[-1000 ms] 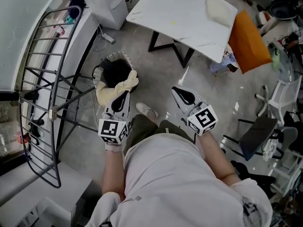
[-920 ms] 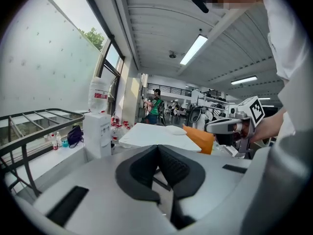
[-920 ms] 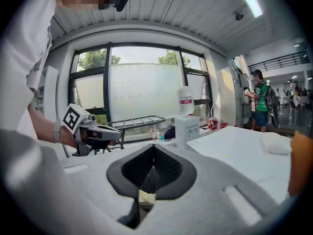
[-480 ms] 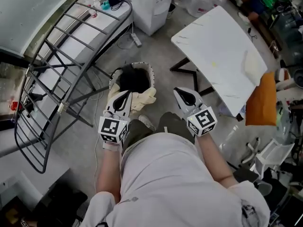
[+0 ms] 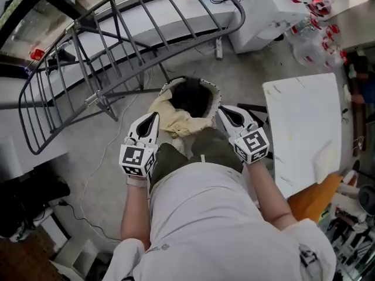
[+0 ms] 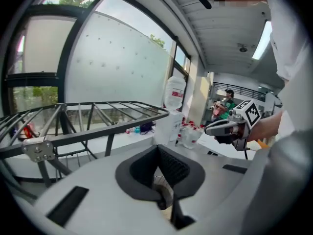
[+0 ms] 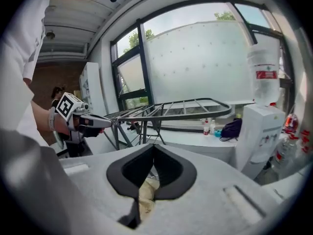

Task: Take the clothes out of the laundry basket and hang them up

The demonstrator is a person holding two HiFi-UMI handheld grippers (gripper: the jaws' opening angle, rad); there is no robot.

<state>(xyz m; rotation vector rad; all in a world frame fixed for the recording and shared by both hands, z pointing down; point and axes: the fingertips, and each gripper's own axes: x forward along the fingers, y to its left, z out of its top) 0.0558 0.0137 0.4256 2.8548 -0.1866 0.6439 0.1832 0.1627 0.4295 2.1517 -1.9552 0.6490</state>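
Note:
The laundry basket (image 5: pixel 206 89) stands on the floor just ahead of me, dark inside, with a cream cloth (image 5: pixel 173 120) draped over its near-left rim. My left gripper (image 5: pixel 152 120) hovers at the cloth's left edge, shut and holding nothing. At the basket's right rim my right gripper (image 5: pixel 225 113) is also shut and holds nothing. The metal drying rack (image 5: pixel 117 34) spreads beyond the basket, at upper left. In the left gripper view the jaws (image 6: pixel 157 147) are together, with the rack (image 6: pixel 98 110) beyond. The right gripper view shows its shut jaws (image 7: pixel 154 147) with cream cloth (image 7: pixel 145 196) below them.
A white table (image 5: pixel 304 130) stands close on the right, with an orange thing (image 5: pixel 313 195) below it. A white water dispenser (image 5: pixel 266 4) and several bottles (image 5: pixel 313 40) are at the top right. Cables trail over the grey floor (image 5: pixel 99 157) on the left.
My view has swung round: the rack has moved from the left to the top, and the table to the right edge. Both grippers stay shut beside the basket.

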